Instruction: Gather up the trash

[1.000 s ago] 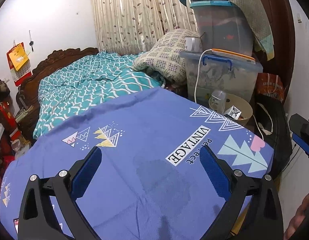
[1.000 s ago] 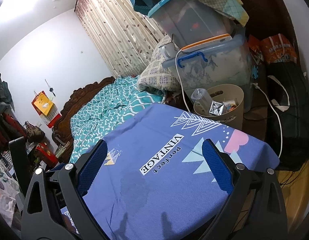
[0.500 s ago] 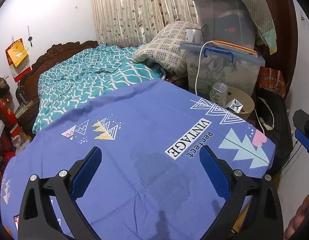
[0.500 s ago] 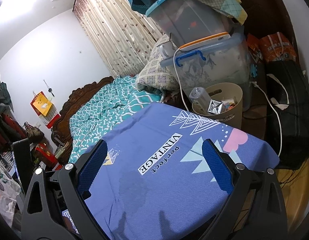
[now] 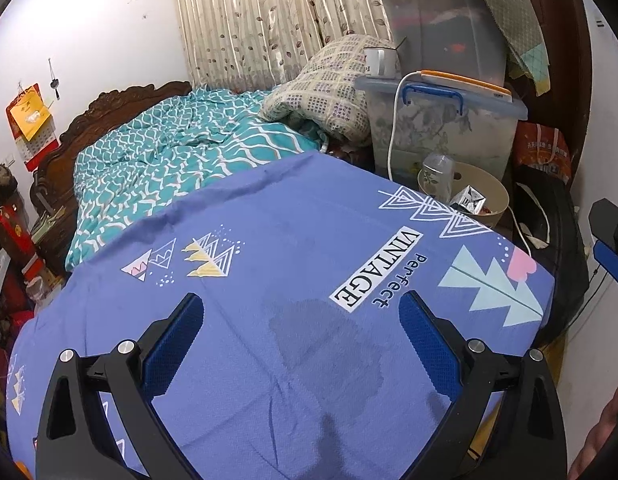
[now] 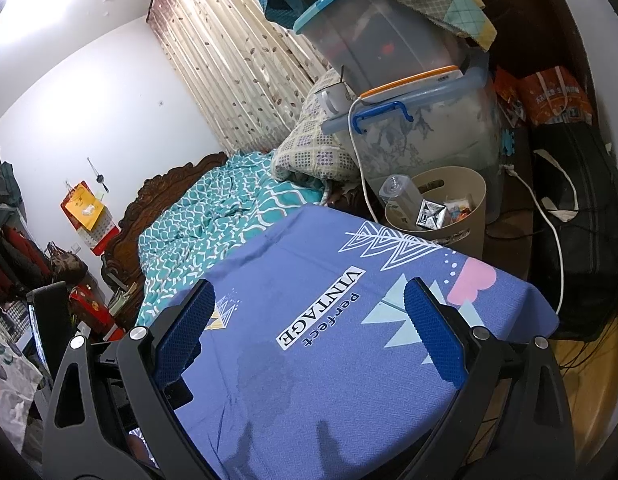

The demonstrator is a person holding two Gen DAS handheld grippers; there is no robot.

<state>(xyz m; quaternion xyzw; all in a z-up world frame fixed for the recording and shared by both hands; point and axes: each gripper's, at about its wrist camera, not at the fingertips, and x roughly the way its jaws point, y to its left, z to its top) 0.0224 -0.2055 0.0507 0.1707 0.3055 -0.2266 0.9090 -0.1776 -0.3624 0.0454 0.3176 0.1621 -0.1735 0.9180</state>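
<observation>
A beige waste bin (image 5: pixel 495 194) (image 6: pixel 465 188) stands on the floor beyond the far edge of a table with a blue printed cloth (image 5: pixel 293 248) (image 6: pixel 329 320). In the bin lie a clear plastic bottle (image 5: pixel 439 174) (image 6: pixel 401 194), a crumpled silver carton (image 5: pixel 471 200) (image 6: pixel 431 212) and other wrappers. My left gripper (image 5: pixel 301 320) is open and empty above the cloth. My right gripper (image 6: pixel 309 308) is open and empty above the cloth too; its blue finger shows at the right edge of the left wrist view (image 5: pixel 611 260).
A darker wet patch (image 5: pixel 329 336) marks the cloth. Stacked clear storage boxes (image 5: pixel 441 120) with a white cable stand behind the bin. A bed with a teal quilt (image 5: pixel 181 160) lies to the left. Black bags (image 6: pixel 581 220) sit on the right.
Both grippers have drawn back slightly from the bin and stayed open. Nothing on the cloth or in the bin has moved.
</observation>
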